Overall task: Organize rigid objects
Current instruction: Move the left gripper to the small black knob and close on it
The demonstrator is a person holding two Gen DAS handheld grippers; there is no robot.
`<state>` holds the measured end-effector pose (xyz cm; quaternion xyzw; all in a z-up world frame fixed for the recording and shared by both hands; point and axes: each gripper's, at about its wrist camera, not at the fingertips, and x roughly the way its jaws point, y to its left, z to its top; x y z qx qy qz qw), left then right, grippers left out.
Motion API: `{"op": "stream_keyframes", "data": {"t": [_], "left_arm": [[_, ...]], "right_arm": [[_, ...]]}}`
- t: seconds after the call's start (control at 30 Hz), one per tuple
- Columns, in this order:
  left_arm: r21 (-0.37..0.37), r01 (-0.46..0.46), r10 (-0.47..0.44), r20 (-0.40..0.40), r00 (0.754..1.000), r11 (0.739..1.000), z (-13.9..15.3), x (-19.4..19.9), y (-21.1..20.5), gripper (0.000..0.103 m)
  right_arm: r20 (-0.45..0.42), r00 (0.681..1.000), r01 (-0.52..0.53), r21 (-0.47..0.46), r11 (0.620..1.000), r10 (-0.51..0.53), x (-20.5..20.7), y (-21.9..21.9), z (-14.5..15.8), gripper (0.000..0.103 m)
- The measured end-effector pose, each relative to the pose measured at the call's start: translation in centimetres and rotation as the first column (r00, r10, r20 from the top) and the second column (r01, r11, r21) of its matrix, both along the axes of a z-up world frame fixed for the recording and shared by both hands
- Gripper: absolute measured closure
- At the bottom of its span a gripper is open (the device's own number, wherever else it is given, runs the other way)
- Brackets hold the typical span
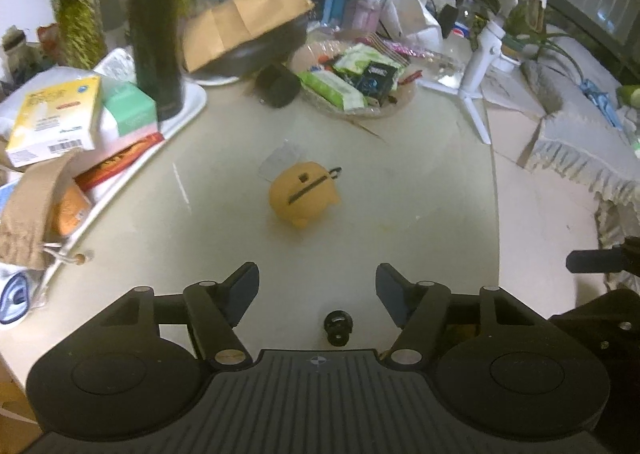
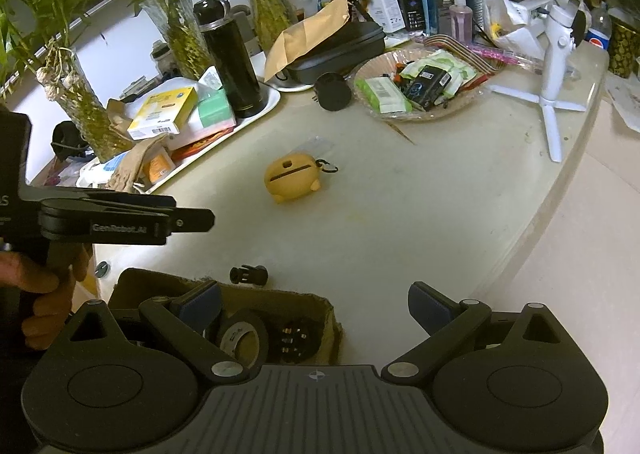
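A yellow rounded case [image 1: 305, 194] with a dark slot and a keyring lies on the cream table; it also shows in the right wrist view [image 2: 291, 179]. A small black plug [image 1: 338, 327] lies just below my open, empty left gripper [image 1: 316, 290]; the right wrist view shows it too [image 2: 249, 275]. My right gripper [image 2: 314, 304] is open and empty above a cardboard box [image 2: 324, 308] holding a tape roll [image 2: 240, 336] and a black round part [image 2: 294, 338]. The left gripper body [image 2: 108, 220] reaches in from the left.
A white tray [image 2: 272, 98] holds a black flask [image 2: 230, 58], boxes and paper. A black cylinder [image 2: 333, 92], a wicker dish of packets [image 2: 416, 88], a white tripod [image 2: 556, 54] and plant vases [image 2: 184, 34] stand behind. The table edge [image 2: 560, 198] curves on the right.
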<state>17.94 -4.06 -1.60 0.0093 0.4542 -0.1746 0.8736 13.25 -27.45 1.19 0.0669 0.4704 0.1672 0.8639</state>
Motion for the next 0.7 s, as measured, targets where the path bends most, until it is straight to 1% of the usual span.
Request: {"op": "stream_keyframes", "data": {"t": [0.23, 0.33, 0.4, 0.43, 0.6, 0.63, 0.67, 0.7], "left_arm": [[-0.014, -0.001, -0.001, -0.143, 0.990, 1.000, -2.7, 2.0, -0.7, 0.039], [-0.020, -0.002, -0.002, -0.192, 0.981, 1.000, -3.8, 2.5, -1.0, 0.042], [-0.020, 0.002, -0.006, -0.221, 0.975, 1.000, -4.5, 2.9, -1.3, 0.047], [-0.018, 0.001, -0.006, -0.235, 0.972, 1.000, -4.9, 3.1, -1.4, 0.051], [-0.036, -0.014, 0.003, -0.289, 0.957, 0.999, -6.4, 3.5, -1.4, 0.057], [-0.035, -0.014, 0.003, -0.293, 0.956, 0.999, -6.6, 3.5, -1.5, 0.061], [-0.033, -0.013, 0.003, -0.299, 0.954, 0.999, -6.8, 3.6, -1.5, 0.067], [-0.032, -0.012, 0.002, -0.307, 0.952, 0.999, -6.9, 3.6, -1.6, 0.069]], "right_arm": [[0.013, 1.000, 0.009, 0.001, 1.000, -0.009, 0.2, -0.6, 0.3, 0.004], [0.011, 1.000, 0.007, 0.004, 1.000, -0.007, 0.1, -0.8, 0.3, 0.004], [0.007, 1.000, 0.008, 0.003, 1.000, -0.008, 0.1, -1.0, 0.1, 0.004], [0.005, 1.000, 0.009, 0.003, 1.000, -0.009, 0.1, -1.1, 0.1, 0.004], [-0.003, 1.000, 0.016, 0.002, 1.000, -0.016, 0.2, -1.6, -0.4, 0.004], [-0.005, 1.000, 0.017, 0.002, 1.000, -0.017, 0.2, -1.7, -0.5, 0.004], [-0.006, 1.000, 0.019, 0.003, 1.000, -0.019, 0.2, -1.8, -0.5, 0.004], [-0.008, 1.000, 0.021, 0.004, 1.000, -0.021, 0.2, -1.9, -0.6, 0.004]]}}
